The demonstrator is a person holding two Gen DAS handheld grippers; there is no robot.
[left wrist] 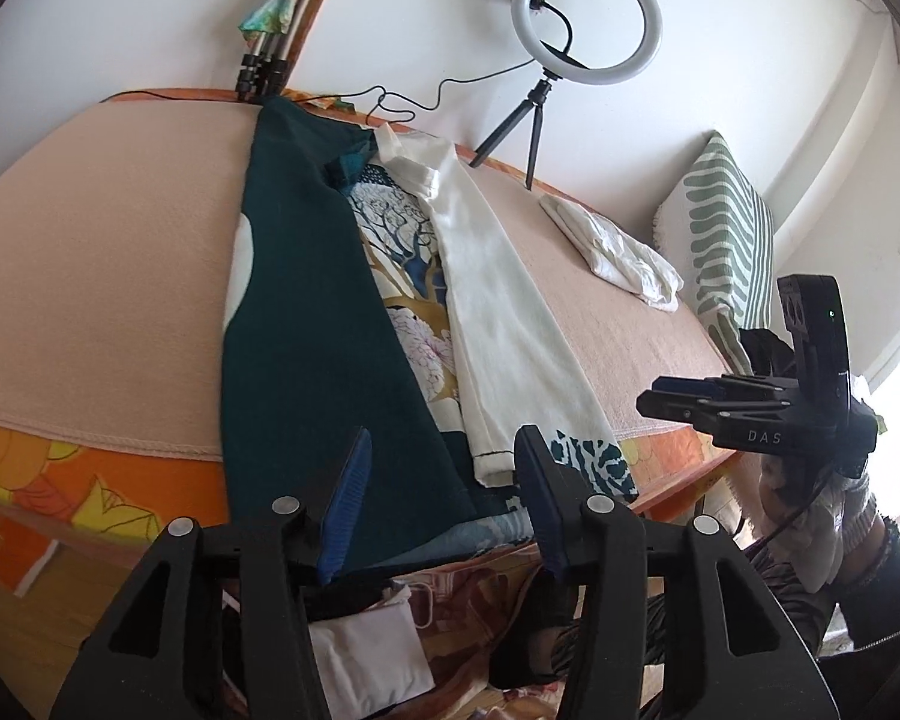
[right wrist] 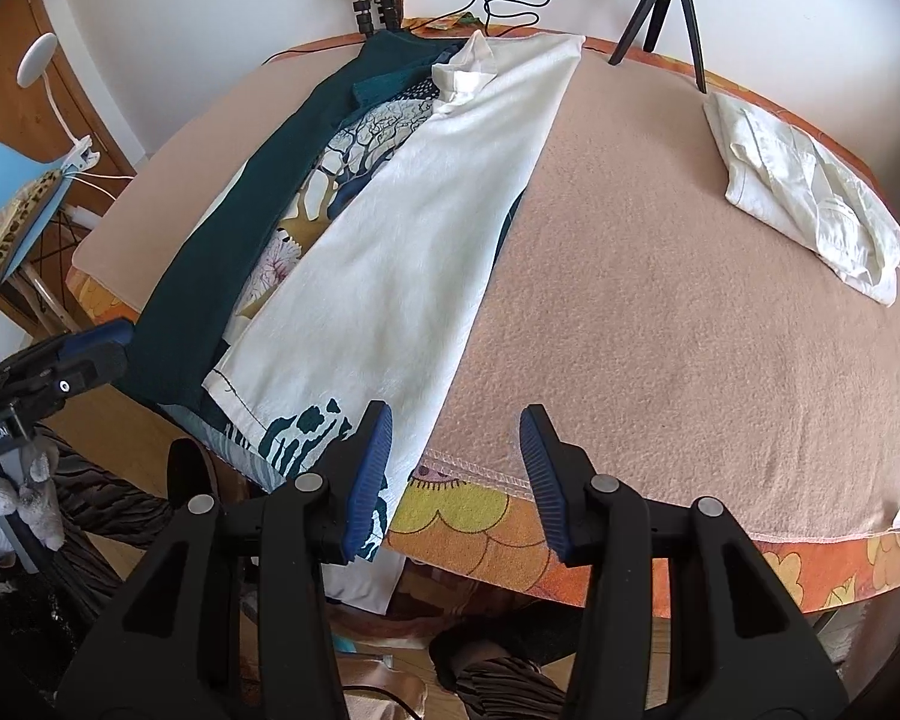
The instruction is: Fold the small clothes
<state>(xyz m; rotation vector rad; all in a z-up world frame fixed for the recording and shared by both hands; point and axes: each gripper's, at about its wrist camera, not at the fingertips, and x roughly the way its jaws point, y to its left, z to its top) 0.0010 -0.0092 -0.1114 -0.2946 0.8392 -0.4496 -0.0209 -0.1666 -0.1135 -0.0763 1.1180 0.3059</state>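
Peach fleece blanket (right wrist: 660, 276) covers table; printed teal-and-white polo shirt (right wrist: 390, 252) has both sides folded inward, lengthwise fold remains; folded white shirt (right wrist: 810, 192) done; left gripper (left wrist: 441, 480) and right gripper (right wrist: 456, 456) released, empty.

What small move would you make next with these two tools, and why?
Probably lower both tools, left and right, onto the near hem of the garment and pinch it. Both stand open and empty, and the garment, both sides folded in, lies full length on the blanket.
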